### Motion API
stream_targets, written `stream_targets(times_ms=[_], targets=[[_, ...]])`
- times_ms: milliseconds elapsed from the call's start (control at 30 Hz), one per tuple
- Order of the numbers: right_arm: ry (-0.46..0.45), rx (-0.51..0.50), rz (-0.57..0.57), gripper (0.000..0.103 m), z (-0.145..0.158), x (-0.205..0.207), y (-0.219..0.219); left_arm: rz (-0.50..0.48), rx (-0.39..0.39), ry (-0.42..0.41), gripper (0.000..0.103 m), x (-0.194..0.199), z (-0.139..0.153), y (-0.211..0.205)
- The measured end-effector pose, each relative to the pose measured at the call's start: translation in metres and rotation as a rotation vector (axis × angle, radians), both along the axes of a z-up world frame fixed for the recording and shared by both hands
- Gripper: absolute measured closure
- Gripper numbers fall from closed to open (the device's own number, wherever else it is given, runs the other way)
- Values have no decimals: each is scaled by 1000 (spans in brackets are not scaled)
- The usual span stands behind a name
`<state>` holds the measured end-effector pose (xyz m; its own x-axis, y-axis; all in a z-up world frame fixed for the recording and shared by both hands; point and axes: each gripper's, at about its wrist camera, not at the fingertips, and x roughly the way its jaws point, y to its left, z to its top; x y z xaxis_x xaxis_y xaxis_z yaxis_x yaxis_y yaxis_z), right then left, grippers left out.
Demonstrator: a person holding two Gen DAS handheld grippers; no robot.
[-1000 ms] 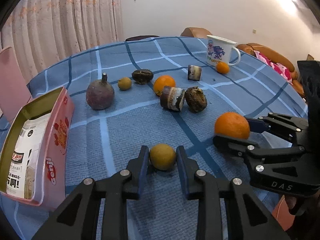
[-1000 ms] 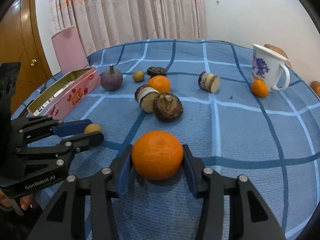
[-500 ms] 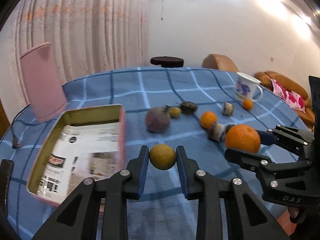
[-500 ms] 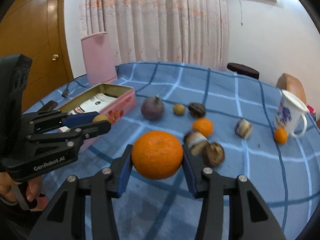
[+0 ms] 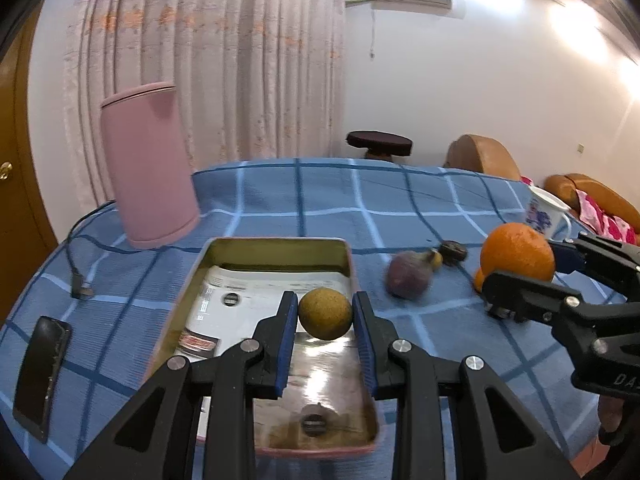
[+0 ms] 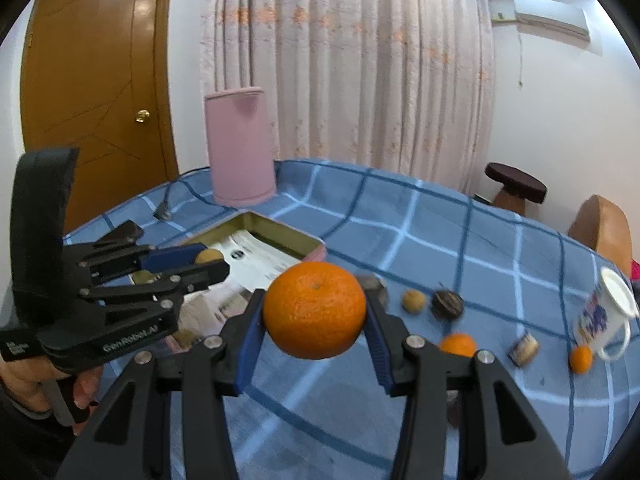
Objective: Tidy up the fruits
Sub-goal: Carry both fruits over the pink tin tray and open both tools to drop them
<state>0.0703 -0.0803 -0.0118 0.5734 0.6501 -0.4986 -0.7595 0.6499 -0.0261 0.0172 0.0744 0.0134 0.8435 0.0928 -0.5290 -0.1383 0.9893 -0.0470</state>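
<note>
My left gripper (image 5: 325,312) is shut on a small yellow-brown round fruit (image 5: 325,313) and hangs over the open pink tin (image 5: 276,246), which holds printed paper. In the right wrist view that left gripper (image 6: 208,261) shows at the left, above the tin (image 6: 280,236). My right gripper (image 6: 315,312) is shut on a large orange (image 6: 315,310), held above the blue checked cloth just right of the tin. The left wrist view has the orange (image 5: 517,252) at its right. A purple fruit (image 5: 408,280) lies on the cloth between tin and orange.
Several more fruits lie on the cloth: a small yellow one (image 6: 413,301), a dark one (image 6: 448,304), two small oranges (image 6: 457,345). A white mug (image 6: 604,314) stands at the right, a pink canister (image 5: 150,164) behind the tin, a phone (image 5: 40,372) and a cable plug (image 5: 80,290) at the left.
Both grippers have lifted their fruits off the cloth and swung left toward the tin. The left one now hangs over the tin; the loose fruits have slid to the right of both views.
</note>
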Motion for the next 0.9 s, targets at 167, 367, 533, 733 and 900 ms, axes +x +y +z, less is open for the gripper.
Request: stream_targets(times_ms=[167,367,533,733,900], targets=[[-2,-15,50,54,3,2,30,39,-2,4,73,1,-1,19],[2,-46,87,54,-4,3,61,76,-8,19,73,6,-8,41],[19,-72,108,54,-18,6,82,104,-18,43,73,9,-17,57],[41,-98,132,54,-33,5,100,125,-29,58,73,8,-24,68],[57,-114,136,54,-41,6,107,134,-27,69,73,8,-29,71]])
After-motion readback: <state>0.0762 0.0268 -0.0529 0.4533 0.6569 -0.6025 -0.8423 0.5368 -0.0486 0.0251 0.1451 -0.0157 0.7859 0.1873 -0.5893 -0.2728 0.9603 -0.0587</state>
